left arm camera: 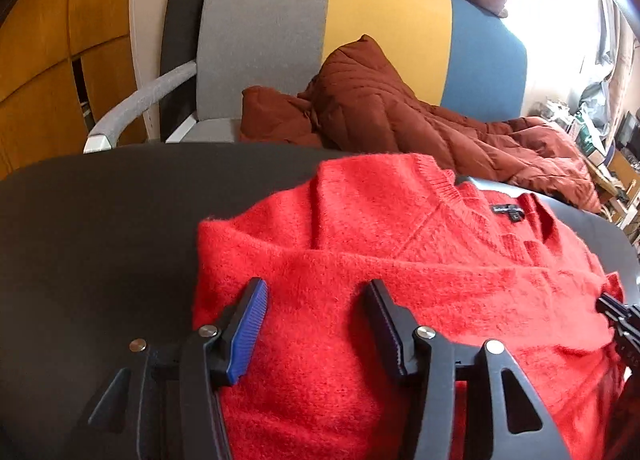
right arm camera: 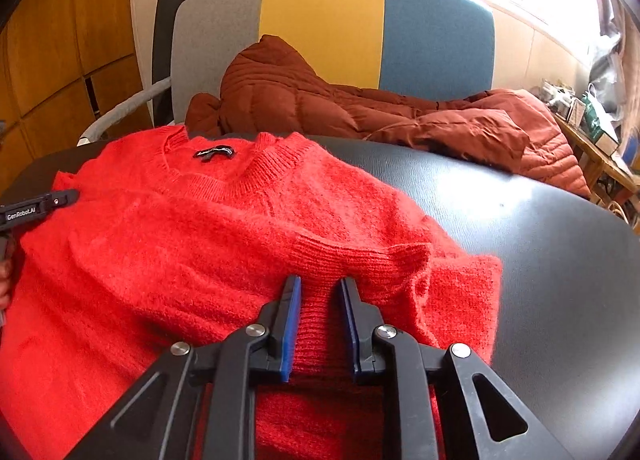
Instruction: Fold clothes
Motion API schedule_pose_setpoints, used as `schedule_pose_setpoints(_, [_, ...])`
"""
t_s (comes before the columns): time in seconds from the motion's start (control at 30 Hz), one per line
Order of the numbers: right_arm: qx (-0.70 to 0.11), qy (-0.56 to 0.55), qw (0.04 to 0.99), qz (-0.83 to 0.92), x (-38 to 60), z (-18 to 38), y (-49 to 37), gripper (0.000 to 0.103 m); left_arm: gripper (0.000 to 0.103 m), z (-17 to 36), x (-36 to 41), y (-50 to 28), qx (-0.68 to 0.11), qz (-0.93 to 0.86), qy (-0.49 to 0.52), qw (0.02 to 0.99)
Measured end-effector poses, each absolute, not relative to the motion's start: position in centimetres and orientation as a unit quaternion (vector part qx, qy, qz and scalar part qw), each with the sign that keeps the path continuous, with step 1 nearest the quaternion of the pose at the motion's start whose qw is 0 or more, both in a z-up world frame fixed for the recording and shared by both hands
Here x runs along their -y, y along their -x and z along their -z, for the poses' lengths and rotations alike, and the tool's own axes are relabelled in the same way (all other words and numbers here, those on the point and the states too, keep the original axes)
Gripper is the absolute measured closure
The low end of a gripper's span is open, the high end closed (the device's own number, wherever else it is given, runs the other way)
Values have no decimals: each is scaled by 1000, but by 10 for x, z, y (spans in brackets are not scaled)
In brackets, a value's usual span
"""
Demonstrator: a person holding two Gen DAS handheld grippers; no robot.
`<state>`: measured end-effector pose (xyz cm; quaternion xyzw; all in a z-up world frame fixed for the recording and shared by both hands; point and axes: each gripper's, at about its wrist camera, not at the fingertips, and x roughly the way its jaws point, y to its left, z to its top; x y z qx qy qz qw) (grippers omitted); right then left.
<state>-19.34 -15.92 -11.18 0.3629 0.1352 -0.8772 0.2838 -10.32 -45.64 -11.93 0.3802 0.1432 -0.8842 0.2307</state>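
A fluffy red sweater lies partly folded on the black table, neck label facing up. My left gripper hovers over the sweater's left part, blue pads wide apart, jaws open with nothing pinched between them. In the right wrist view the sweater has a ribbed edge gathered near the table's right side. My right gripper has its jaws narrow, with a strip of that ribbed knit filling the gap from pad to pad. A black finger of the left gripper shows at the left edge.
Behind the table stands a sofa with grey, yellow and blue panels. A rust-brown quilted jacket lies on it and reaches the table's far edge. Wooden cupboards are at the left, a cluttered shelf at the right.
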Motion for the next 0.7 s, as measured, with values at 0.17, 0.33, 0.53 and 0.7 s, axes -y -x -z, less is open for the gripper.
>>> schedule_pose_setpoints(0.17, [-134,-364,292,874,174,112,217,83,45,120,468,126,-110,877,-390,257])
schedule_pose_setpoints(0.33, [-150,-357,291,875,189,112,226,83,43,120,472,129,-103,874,-391,270])
schedule_pose_setpoints(0.53, [-141,-360,297,873,185,110,227,82,42,98,464,121,-90,862,-406,289])
schedule_pose_setpoints(0.7, [-155,-367,294,869,186,104,225,78,42,79,435,65,-110,878,-381,268])
